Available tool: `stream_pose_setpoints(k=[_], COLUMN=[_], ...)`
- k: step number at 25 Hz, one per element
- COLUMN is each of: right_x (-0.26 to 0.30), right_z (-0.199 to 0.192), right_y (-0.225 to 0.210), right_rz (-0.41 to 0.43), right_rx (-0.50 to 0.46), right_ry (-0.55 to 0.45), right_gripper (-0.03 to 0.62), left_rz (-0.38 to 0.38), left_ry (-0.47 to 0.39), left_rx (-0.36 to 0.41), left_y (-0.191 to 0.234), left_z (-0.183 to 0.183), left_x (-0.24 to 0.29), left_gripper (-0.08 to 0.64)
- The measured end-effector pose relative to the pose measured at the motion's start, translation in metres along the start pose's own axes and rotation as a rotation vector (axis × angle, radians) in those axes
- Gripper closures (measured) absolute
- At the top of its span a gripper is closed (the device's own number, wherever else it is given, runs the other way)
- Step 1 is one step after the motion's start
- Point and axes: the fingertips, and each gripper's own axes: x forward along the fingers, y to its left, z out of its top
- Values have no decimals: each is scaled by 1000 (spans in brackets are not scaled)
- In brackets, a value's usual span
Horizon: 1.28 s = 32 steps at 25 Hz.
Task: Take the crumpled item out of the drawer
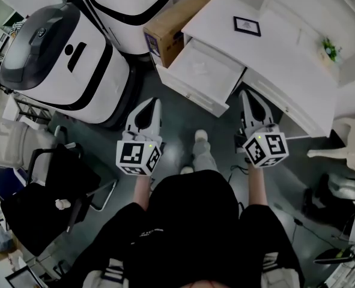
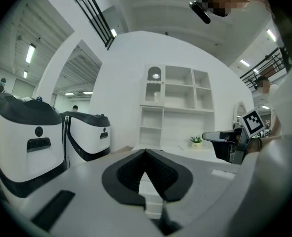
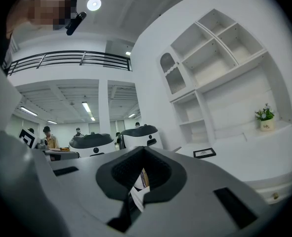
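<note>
- Your right gripper (image 3: 145,154) is clamped shut on the crumpled item (image 3: 139,190), which shows low at the centre of the right gripper view.
- Your left gripper (image 2: 146,154) has its jaws together, with nothing in them.
- The drawer (image 1: 207,71) stands open at the upper centre of the head view, above both grippers.

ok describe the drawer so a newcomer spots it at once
Start at the long white desk in the head view's upper right. At its end beside the brown cardboard box, one drawer is pulled out; it alone stands open, the front next to it shut.
</note>
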Motion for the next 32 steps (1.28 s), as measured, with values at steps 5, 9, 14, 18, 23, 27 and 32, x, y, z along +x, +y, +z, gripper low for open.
stream_pose_setpoints(k=[5, 9, 14, 18, 23, 27, 32], right_x=[41, 67, 103, 133, 161, 182, 206], right_z=[-8, -16, -36, -54, -86, -109, -137], right_y=[-22, -39, -63, -78, -98, -107, -113], right_rz=[23, 44, 79, 112, 132, 152, 160], right_rx=[14, 61, 99, 91, 102, 114, 140], right_ry=[38, 77, 143, 202, 291, 352, 411], right_gripper=[600, 600, 600, 600, 600, 600, 600], left_rz=[8, 14, 7, 14, 26, 31, 24], left_ry=[33, 65, 111, 149, 198, 240, 293], left_rx=[-19, -31, -79, -101, -139, -167, -199], left_y=[7, 12, 10, 11, 13, 15, 19], left_z=[-8, -15, -35, -50, -72, -91, -111], left_x=[41, 74, 122, 154, 185, 201, 216], left_gripper=[563, 561, 561, 563, 563, 561, 561])
